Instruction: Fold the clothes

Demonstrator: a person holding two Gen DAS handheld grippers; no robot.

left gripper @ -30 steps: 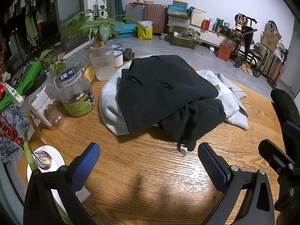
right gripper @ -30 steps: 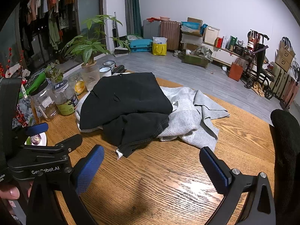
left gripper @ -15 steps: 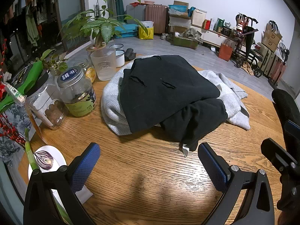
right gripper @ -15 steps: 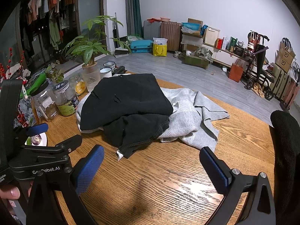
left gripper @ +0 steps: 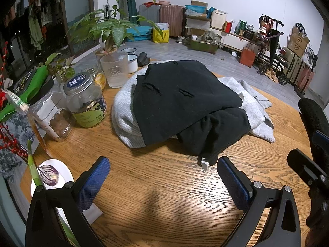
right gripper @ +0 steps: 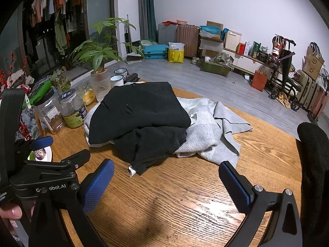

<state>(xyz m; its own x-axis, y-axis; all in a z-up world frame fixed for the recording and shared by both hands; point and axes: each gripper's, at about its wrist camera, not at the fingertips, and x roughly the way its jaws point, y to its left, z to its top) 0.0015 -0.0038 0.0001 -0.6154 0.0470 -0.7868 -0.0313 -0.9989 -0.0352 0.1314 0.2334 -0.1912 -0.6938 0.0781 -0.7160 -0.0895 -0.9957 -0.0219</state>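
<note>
While both grippers hang low over the round wooden table (left gripper: pixel 164 201), neither touches any cloth. The left gripper (left gripper: pixel 162 177) has its blue-padded fingers spread wide with nothing between them, and the right gripper (right gripper: pixel 166 181) is spread wide and empty as well. In the right wrist view the left gripper's black frame shows at the left edge, with a fingertip of the person's hand (right gripper: pixel 12 213) below it.

The clothes sit in a pile near the middle of the table, just ahead of the fingers. A black garment (left gripper: pixel 181 94) lies on top, folded flat, with a second black piece (left gripper: pixel 213 131) bunched under its near edge, a white tag hanging at its corner. Both rest on a rumpled grey sweater (right gripper: pixel 207 129) that spreads out to the right.

To the left of the pile stand jars (left gripper: pixel 86 100), a ribbed glass (left gripper: pixel 114 71) and a potted plant (left gripper: pixel 112 26). A white plate (left gripper: pixel 51 175) sits at the table's near left edge.
</note>
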